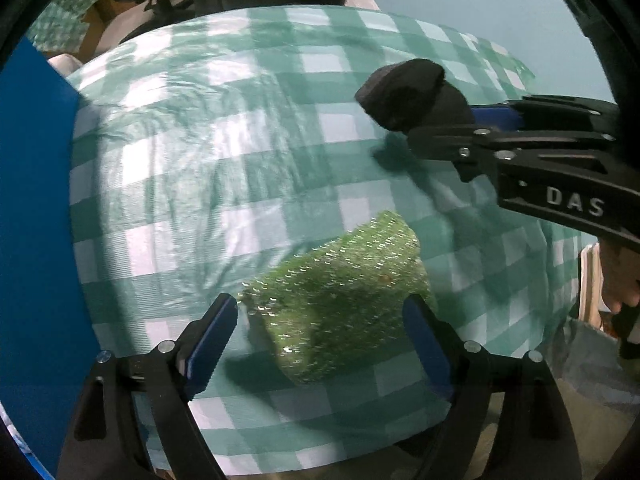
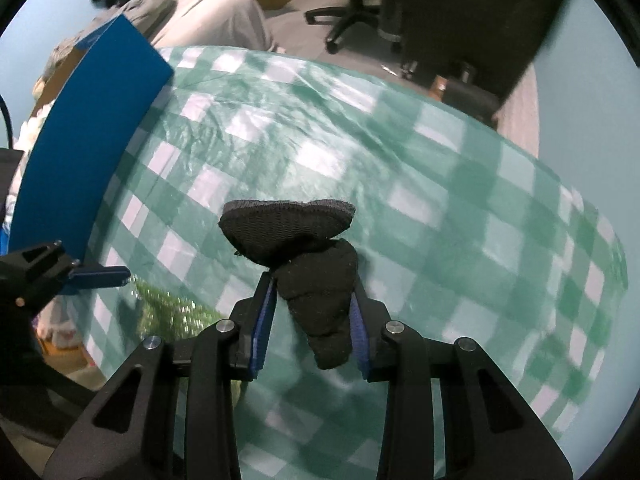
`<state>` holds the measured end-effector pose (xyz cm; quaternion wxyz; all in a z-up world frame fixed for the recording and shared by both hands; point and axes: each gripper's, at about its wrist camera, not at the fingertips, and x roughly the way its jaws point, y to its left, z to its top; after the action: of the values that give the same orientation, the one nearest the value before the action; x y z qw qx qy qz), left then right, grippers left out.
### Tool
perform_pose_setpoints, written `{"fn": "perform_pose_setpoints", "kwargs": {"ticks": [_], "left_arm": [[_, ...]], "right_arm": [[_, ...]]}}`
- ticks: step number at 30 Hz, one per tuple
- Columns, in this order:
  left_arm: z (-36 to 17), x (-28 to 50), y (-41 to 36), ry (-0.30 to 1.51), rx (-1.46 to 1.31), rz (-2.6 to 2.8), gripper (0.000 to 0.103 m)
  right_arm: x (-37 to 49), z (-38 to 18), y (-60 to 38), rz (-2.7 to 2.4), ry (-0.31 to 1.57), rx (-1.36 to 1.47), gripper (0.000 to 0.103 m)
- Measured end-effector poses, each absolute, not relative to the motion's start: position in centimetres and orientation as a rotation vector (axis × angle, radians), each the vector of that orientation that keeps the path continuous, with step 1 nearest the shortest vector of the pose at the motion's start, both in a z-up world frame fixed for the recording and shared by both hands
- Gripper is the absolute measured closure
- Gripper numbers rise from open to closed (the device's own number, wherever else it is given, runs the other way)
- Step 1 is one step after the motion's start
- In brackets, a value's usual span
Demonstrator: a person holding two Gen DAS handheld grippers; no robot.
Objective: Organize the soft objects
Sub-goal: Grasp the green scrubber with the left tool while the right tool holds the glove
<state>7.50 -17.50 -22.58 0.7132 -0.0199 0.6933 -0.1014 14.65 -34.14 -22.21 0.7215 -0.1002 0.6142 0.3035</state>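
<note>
I've got the black sock [image 2: 304,264] pinched in my right hand-held gripper [image 2: 314,312], its pads pressed on the bunched part while the wider end flops out ahead, clear of the checked cloth [image 2: 460,208] on the table. So on this side I judge the pick is done and the carry is on. My left hand-held gripper [image 1: 320,332] hangs spread wide, pointing down over the green scrubber [image 1: 344,300], which lies on the cloth at the near side, between the pads but not pressed by either. Next, I reckon, the left has to come down and close on that soft lump squarely, and the right needs a place to drop the sock, probably the blue bin [image 2: 96,132] at the left edge of the table. Only its outer wall shows; I can't see inside. Both views are smeared by motion, so the scrubber's edges are vague. Whether it's a sponge or a mesh pad, I can't tell. The table's near edge is cut off by the gripper bodies.
</note>
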Motion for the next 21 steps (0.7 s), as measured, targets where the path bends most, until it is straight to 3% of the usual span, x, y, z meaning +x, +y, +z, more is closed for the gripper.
{"fn": "perform_pose_setpoints", "kwargs": {"ticks": [21], "left_arm": [[-25.8,8.2,-25.4,1.498,0.174,-0.230,0.016]], "right_arm": [[11.4,-20.9,-41.5,0.446,1.374,-0.003,0.070]]}}
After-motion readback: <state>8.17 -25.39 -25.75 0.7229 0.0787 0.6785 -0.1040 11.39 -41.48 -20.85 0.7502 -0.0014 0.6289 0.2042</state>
